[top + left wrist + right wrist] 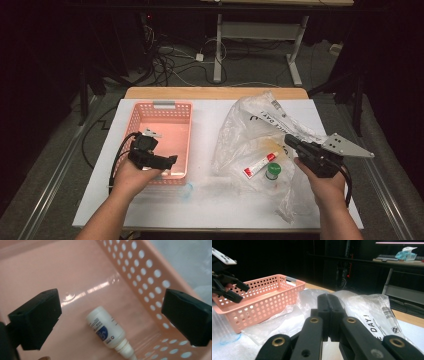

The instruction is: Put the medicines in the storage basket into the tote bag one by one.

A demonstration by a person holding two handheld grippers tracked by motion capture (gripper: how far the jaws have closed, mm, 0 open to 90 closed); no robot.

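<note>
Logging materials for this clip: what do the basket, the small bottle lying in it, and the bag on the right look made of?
Basket: pink moulded plastic, fairly glossy; punched round holes in the walls and a shiny reflection on its floor. Small bottle: opaque white plastic by its look, smooth, with a printed label. Bag: thin clear plastic film, crinkled and glinting, with the tube and other contents visible through it.

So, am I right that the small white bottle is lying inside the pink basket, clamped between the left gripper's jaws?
Not quite: the small white bottle does lie inside the pink basket, but the left gripper isn't clamping it. The left gripper view shows its jaws standing wide apart, clear of the bottle.
</note>
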